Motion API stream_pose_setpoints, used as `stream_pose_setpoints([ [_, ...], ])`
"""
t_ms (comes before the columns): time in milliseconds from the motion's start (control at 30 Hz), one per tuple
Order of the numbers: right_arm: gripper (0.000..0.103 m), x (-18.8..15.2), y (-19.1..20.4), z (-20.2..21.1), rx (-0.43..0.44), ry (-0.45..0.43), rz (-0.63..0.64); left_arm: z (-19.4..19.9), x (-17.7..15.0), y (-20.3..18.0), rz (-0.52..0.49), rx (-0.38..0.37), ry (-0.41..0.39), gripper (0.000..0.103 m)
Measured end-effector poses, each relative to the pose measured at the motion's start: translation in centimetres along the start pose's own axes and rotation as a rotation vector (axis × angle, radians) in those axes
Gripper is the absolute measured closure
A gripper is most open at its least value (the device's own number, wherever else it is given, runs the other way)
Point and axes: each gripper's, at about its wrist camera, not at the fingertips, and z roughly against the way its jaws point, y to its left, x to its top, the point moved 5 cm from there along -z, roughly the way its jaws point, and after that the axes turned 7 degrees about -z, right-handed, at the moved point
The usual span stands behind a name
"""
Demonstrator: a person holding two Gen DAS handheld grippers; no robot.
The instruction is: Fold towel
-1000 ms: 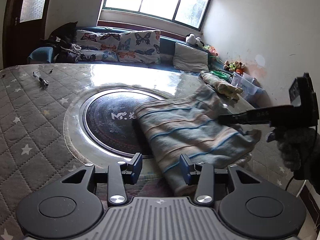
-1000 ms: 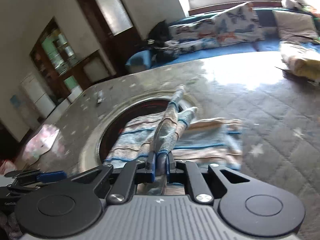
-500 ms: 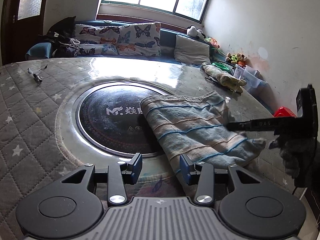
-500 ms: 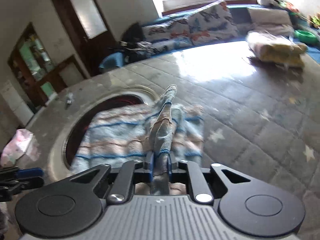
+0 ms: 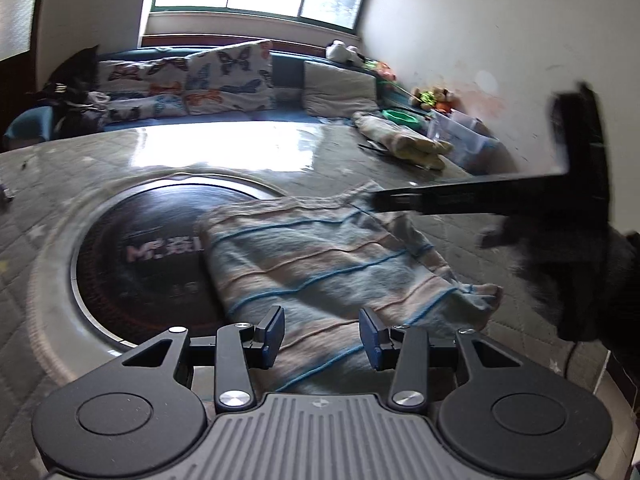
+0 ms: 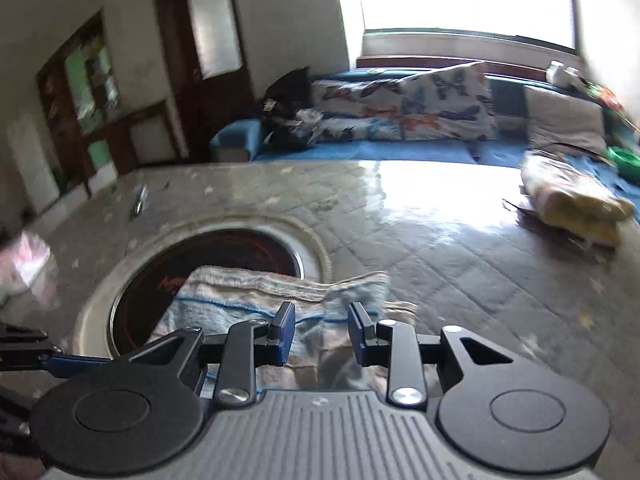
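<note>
Right wrist view showed the right hand-held gripper (image 6: 320,334) opening, dropping the striped blue-and-beige terry towel (image 5: 328,272) folded on the quilted grey bench (image 6: 460,272); left hand-held gripper (image 5: 322,336) gaped empty.

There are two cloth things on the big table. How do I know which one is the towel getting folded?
Find the big grey quilted table with the dark round plate sunk in its middle. The towel lies flat, half over that plate's edge, just in front of both claws. It has thin blue and peach stripes, while the other cloth is a yellowish bundle at the table's far edge.
</note>
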Motion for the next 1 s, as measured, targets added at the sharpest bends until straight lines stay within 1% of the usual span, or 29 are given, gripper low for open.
stream_pose_setpoints([
  [133,0.075,-0.1,-0.3,-2.9,-0.042,0.046,0.05,-1.1,-0.4,-0.3,-0.021,-0.023,0.021,0.058],
  [200,0.079,-0.4,-0.9,-4.0,-0.056,0.075,0.049,-1.7,-0.8,-0.2,-0.028,-0.028,0.037,0.058],
  [333,0.08,-0.3,-2.0,-4.0,-0.027,0.083,0.004,-2.4,-1.3,0.0,-0.024,-0.03,0.057,0.059],
  [433,0.079,0.0,-2.4,-2.8,-0.043,0.066,0.008,-2.0,-1.1,0.0,-0.02,-0.031,0.045,0.058],
  [600,0.079,-0.7,-1.1,0.8,0.02,0.047,0.035,-1.0,-0.5,-0.4,-0.028,-0.025,0.018,0.056],
  [800,0.079,-4.2,2.2,4.3,0.063,0.057,0.143,-0.9,-0.4,-0.8,-0.033,-0.01,0.009,0.056],
  [900,0.08,-5.7,2.9,5.2,0.045,0.049,0.179,-0.9,-0.5,-0.8,-0.04,-0.007,0.012,0.056],
  [933,0.08,-6.4,2.9,5.7,0.017,0.041,0.182,-0.9,-0.5,-0.9,-0.042,-0.005,0.012,0.056],
  [1000,0.08,-7.3,2.3,6.0,0.008,0.05,0.153,-0.9,-0.6,-0.9,-0.046,-0.003,0.014,0.056],
])
